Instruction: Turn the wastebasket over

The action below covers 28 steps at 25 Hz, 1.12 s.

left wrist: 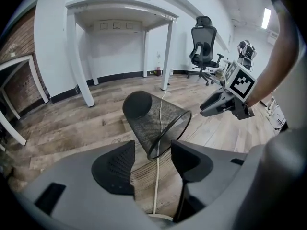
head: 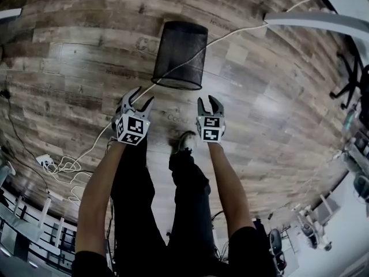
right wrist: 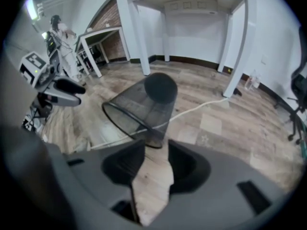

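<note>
A black wire-mesh wastebasket [head: 180, 53] lies on its side on the wooden floor, its open rim toward me and its closed base away. The left gripper view has the wastebasket [left wrist: 153, 119] just beyond the jaws, and so does the right gripper view [right wrist: 144, 109]. My left gripper [head: 142, 97] hangs above the floor short of the rim, open and empty. My right gripper [head: 209, 101] hangs beside it, open too, with nothing between its jaws. Neither gripper touches the basket. Each gripper view also shows the other gripper: the right [left wrist: 225, 104] and the left [right wrist: 57, 92].
A white cable [head: 242, 30] crosses the floor and shows through the basket's mesh. White desk legs [left wrist: 79, 66] stand behind the basket and an office chair [left wrist: 204, 47] stands beyond them. A plug block with coiled cord [head: 46, 161] lies at the left. My shoe [head: 184, 138] is below the grippers.
</note>
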Available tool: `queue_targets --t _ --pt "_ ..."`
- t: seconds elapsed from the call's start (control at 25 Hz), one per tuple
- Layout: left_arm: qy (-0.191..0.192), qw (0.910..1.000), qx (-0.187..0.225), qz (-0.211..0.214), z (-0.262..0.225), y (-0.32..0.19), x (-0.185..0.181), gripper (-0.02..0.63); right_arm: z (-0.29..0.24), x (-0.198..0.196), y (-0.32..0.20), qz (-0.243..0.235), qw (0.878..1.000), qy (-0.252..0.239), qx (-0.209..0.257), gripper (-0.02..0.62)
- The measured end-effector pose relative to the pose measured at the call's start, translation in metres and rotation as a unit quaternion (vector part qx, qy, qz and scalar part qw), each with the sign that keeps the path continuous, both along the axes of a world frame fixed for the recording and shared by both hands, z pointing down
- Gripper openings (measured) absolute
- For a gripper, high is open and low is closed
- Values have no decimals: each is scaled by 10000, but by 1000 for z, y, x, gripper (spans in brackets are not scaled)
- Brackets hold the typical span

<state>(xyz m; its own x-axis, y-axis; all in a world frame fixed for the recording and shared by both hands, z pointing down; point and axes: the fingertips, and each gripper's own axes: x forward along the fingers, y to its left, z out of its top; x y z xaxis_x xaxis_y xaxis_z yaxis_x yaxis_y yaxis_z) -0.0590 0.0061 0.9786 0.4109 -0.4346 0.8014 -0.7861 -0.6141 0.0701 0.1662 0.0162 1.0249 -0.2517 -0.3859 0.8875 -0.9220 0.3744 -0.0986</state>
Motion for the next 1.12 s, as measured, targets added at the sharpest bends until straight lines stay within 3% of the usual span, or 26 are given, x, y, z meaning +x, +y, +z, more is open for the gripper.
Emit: queue_targets --t 0.8,1.12 --pt "-455 9977 -405 305 107 4 -6 270 90 3 -5 59 9999 76 -89 162" --pt "-308 9987 -354 214 120 -6 -2 267 97 -6 -12 171 9998 -66 -11 161"
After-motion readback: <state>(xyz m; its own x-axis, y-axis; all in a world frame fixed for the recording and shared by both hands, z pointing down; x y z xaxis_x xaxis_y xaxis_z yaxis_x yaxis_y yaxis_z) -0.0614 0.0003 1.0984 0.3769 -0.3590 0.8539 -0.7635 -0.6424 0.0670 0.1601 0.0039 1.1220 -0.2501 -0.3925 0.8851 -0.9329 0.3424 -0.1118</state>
